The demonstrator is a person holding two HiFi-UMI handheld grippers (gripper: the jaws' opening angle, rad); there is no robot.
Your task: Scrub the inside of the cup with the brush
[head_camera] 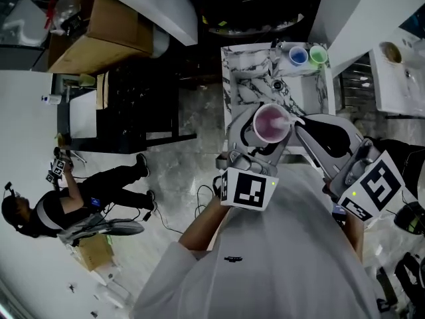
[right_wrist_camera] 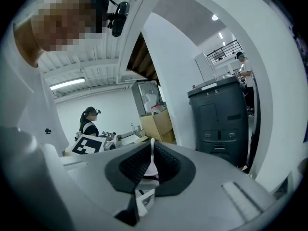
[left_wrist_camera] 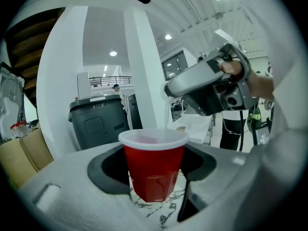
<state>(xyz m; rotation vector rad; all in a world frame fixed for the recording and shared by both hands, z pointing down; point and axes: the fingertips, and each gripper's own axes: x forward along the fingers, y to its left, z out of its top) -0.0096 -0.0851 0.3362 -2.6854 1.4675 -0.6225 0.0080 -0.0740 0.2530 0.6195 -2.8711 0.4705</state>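
One red cup (left_wrist_camera: pixel 154 153) clamped in left hand-held gripper (left_wrist_camera: pixel 154 174), one brush (right_wrist_camera: pixel 152 149) pinched in right hand-held gripper (right_wrist_camera: pixel 152 170), one blue cup (head_camera: pixel 298 56) and one green cup (head_camera: pixel 319 55) on marble surface (head_camera: pixel 244 75).

Marble table (head_camera: pixel 242 78) bears blue cup (head_camera: pixel 298 56) and, seemingly, green cup (head_camera: pixel 319 55).

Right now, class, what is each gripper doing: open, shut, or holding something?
Left gripper: shut on the red cup.
Right gripper: shut on the thin white brush handle.
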